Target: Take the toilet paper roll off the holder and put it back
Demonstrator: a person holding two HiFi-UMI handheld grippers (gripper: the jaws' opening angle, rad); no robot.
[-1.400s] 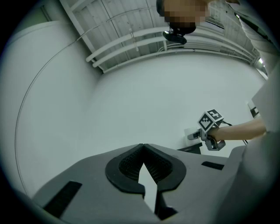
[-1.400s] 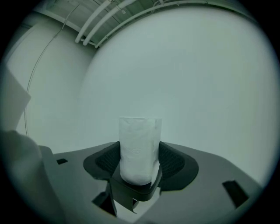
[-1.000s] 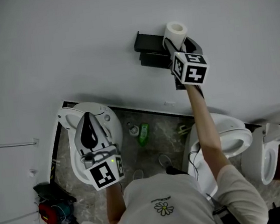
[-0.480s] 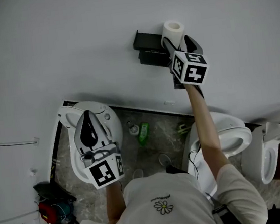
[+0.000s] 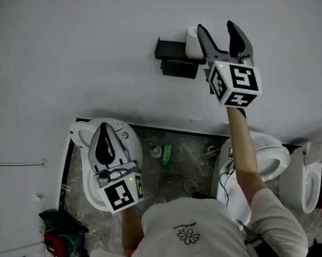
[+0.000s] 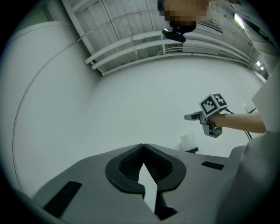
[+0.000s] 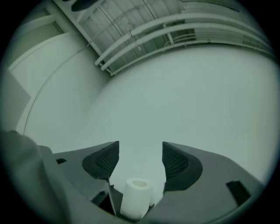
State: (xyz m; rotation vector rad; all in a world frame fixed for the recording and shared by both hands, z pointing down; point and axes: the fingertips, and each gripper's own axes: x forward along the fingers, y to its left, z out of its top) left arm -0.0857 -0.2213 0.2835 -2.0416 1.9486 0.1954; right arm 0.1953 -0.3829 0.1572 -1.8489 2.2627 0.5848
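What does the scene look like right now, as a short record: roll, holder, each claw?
roll: toilet paper roll upright on the holder, not gripped
holder: black holder on the white wall
right claw: right claw open, jaws have just been opening, pads clear of the roll
left claw: left claw shut, empty, well away from the holder

One toilet paper roll [image 5: 192, 38] sits on one black holder [image 5: 171, 58]. There are two tools: left tool [image 5: 103, 129] below-left of the holder, right tool [image 5: 217, 28] just right of it. Below the holder are three white toilets [image 5: 269, 155] and two bottles [image 5: 165, 155] on the floor [image 5: 190, 150].
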